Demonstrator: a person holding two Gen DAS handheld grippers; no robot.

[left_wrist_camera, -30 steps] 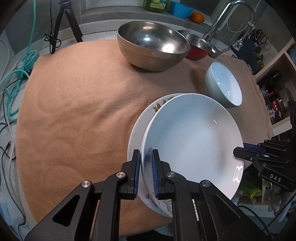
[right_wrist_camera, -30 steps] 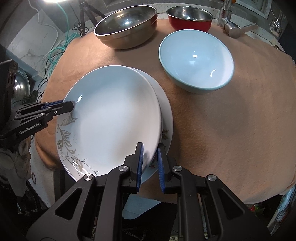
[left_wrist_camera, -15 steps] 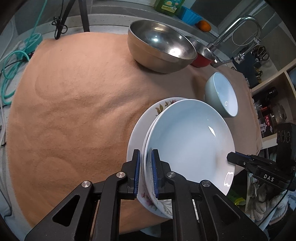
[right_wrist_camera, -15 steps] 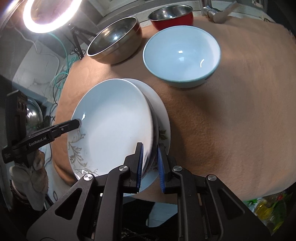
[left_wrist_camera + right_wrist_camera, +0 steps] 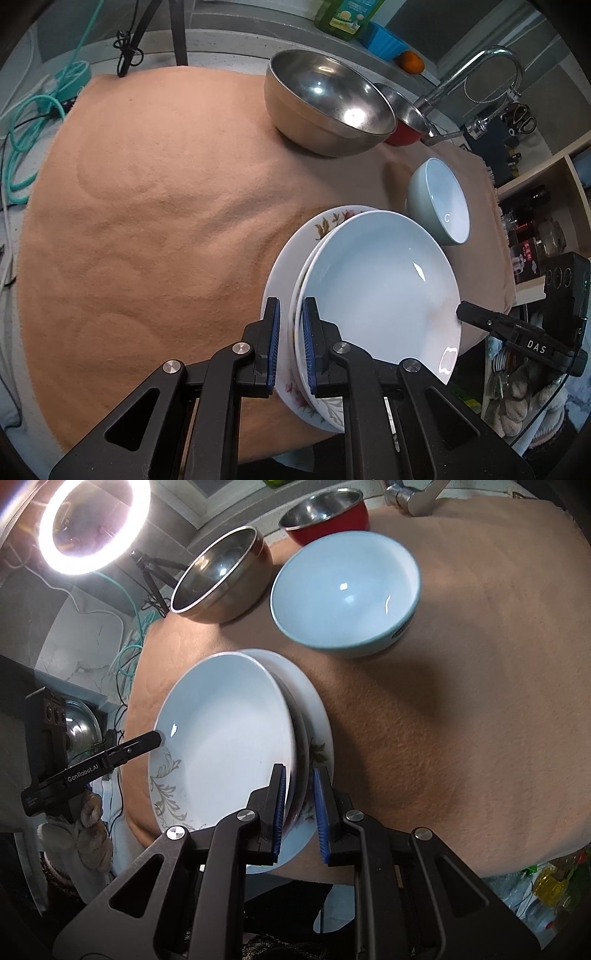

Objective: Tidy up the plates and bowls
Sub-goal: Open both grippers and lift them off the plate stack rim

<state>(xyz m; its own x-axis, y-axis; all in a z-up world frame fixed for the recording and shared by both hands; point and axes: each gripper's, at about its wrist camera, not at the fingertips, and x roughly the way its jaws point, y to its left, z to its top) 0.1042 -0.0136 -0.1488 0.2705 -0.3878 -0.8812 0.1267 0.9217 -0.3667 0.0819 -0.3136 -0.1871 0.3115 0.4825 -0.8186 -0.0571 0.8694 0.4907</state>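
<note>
A white deep plate with a grey leaf print lies on a flat floral plate, and the stack overhangs the front edge of the tan cloth. My left gripper is shut on the stack's near rim, blue pads on either side. From the opposite side my right gripper is shut on the rim of the same plates. Each gripper's tip shows in the other view, the right gripper and the left gripper. A pale blue bowl stands just beyond the plates.
A large steel bowl and a red bowl stand at the back of the tan cloth, near a tap. A ring light on a tripod and teal cables lie off the table's left side. Shelves are at the right.
Both hands have shifted sideways and rolled with the plate stack still clamped. The bowls have slid across both views, and the ring light has come into the right wrist view.
</note>
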